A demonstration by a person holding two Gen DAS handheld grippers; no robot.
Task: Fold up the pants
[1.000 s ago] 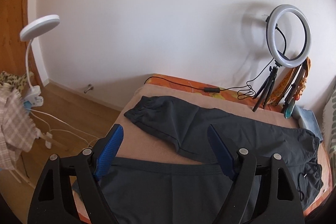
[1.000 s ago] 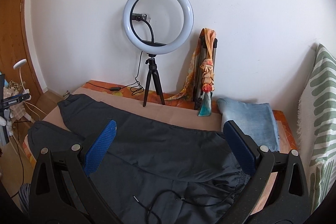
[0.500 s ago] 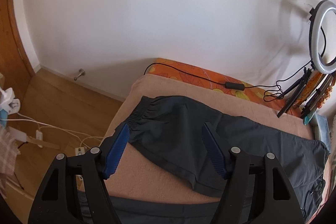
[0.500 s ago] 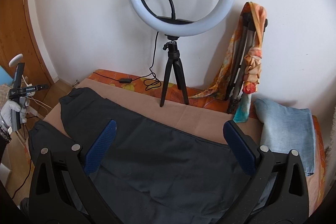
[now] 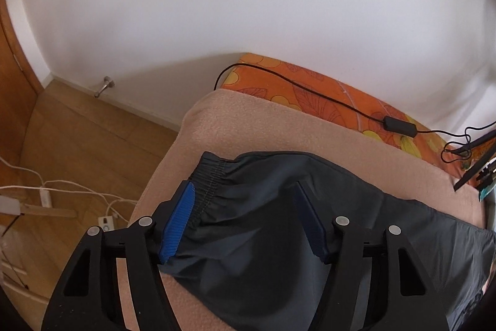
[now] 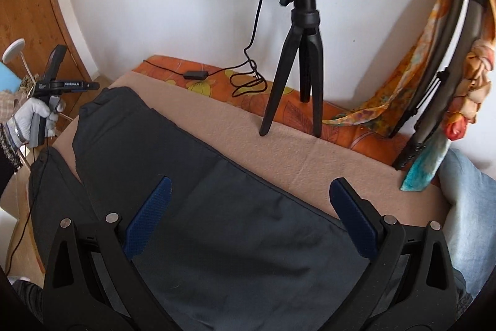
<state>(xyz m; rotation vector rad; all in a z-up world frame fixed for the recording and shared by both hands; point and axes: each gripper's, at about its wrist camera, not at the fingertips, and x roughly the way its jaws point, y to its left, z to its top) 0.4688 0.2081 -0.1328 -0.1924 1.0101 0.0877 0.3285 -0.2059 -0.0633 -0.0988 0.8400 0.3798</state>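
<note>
Dark grey pants (image 6: 223, 207) lie spread on a beige blanket (image 6: 310, 151). In the left wrist view the far leg's elastic cuff (image 5: 210, 176) points left, near the blanket's left edge. My left gripper (image 5: 245, 191) is open, low over that cuff end, its blue pads either side of the leg. My right gripper (image 6: 248, 188) is open over the upper part of the same leg, near its far edge. The near leg (image 6: 49, 191) shows at the left of the right wrist view. The left gripper also shows there, held in a gloved hand (image 6: 34, 117).
A ring light on a black tripod (image 6: 297, 64) stands at the back of the bed, its cable and switch (image 5: 400, 123) on the orange sheet (image 5: 310, 89). Folded jeans (image 6: 468, 200) and a scarf-draped stand (image 6: 434, 73) are at the right. Wooden floor with white cables (image 5: 62, 191) lies left.
Both grippers have moved forward and lower toward the far pant leg. The left now hovers over its cuff, the right over its upper part. Both stay open.
</note>
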